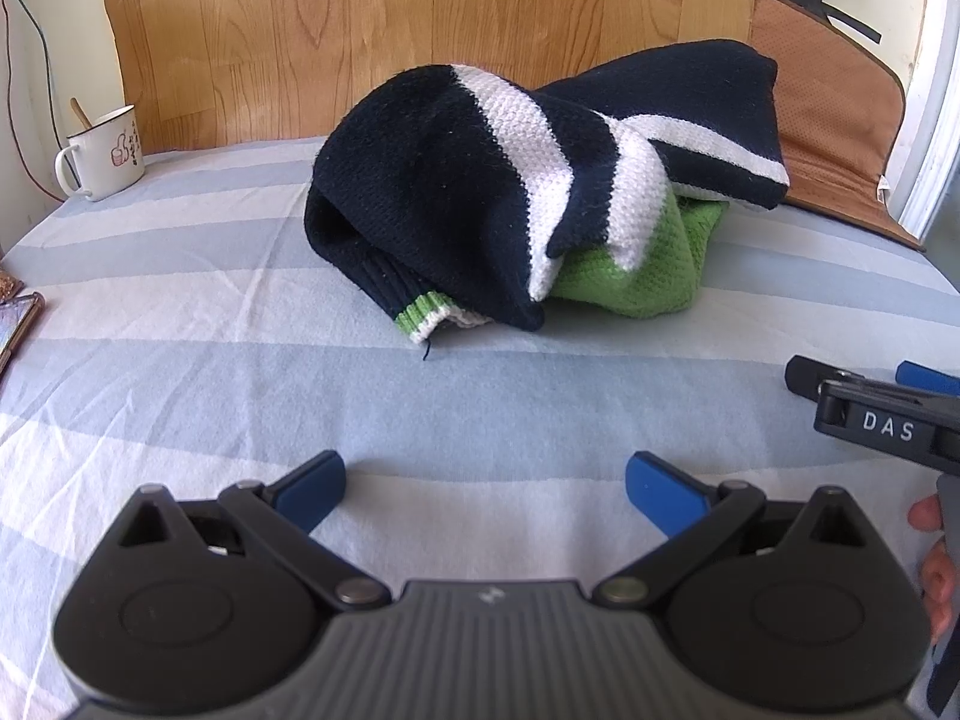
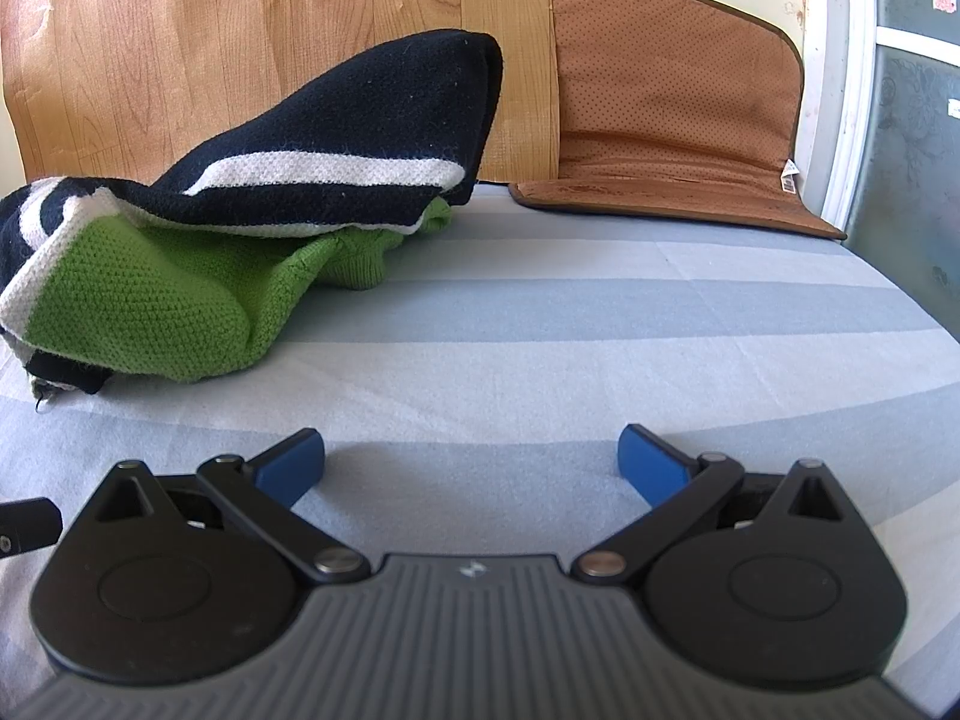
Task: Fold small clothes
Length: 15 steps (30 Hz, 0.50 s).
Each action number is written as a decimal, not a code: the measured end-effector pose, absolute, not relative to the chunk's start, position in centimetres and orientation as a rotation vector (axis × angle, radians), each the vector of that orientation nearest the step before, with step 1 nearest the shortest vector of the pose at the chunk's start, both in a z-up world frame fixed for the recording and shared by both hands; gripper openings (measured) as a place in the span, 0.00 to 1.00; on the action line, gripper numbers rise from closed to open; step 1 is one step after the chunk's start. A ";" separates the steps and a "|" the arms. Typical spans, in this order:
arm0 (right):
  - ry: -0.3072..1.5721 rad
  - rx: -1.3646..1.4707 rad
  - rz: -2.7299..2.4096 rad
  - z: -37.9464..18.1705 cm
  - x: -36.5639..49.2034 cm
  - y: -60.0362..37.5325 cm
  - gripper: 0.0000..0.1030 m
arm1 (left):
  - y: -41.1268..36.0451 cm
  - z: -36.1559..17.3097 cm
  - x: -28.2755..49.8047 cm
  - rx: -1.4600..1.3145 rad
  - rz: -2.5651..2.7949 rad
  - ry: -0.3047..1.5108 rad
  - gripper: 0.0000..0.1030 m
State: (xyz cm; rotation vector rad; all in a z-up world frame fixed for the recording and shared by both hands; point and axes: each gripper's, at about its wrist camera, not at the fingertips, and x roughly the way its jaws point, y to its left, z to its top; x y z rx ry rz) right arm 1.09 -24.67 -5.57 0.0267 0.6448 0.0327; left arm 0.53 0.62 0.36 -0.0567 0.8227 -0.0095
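Note:
A small knitted sweater (image 1: 480,192), navy with white stripes and a green part, lies crumpled in a heap on the striped sheet. In the right wrist view the sweater (image 2: 180,276) is at the left. My left gripper (image 1: 485,483) is open and empty, low over the sheet in front of the heap. My right gripper (image 2: 471,459) is open and empty, to the right of the heap. The right gripper also shows at the right edge of the left wrist view (image 1: 876,396).
The bed sheet (image 1: 240,372) has blue and white stripes. A white enamel mug (image 1: 108,153) stands at the back left. A brown padded mat (image 2: 672,120) leans at the back right against the wall. A wooden headboard (image 1: 420,12) is behind. A phone (image 1: 15,324) lies at the left edge.

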 end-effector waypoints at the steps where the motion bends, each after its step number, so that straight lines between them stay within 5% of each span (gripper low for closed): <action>1: 0.643 0.032 0.036 -5.5 1.0 -24.7 1.00 | 0.8 0.5 0.6 -0.069 -0.018 0.827 1.00; 5: 0.626 0.133 0.095 -4.7 1.5 -26.4 0.99 | 2.3 1.5 1.2 -0.108 -0.063 0.823 1.00; 9: 0.603 0.240 0.165 -3.4 3.1 -28.1 0.78 | 4.0 2.6 2.0 -0.143 -0.093 0.793 1.00; 15: 0.578 0.223 0.266 -1.8 6.3 -26.3 0.71 | 5.6 3.5 3.5 -0.295 -0.219 0.758 1.00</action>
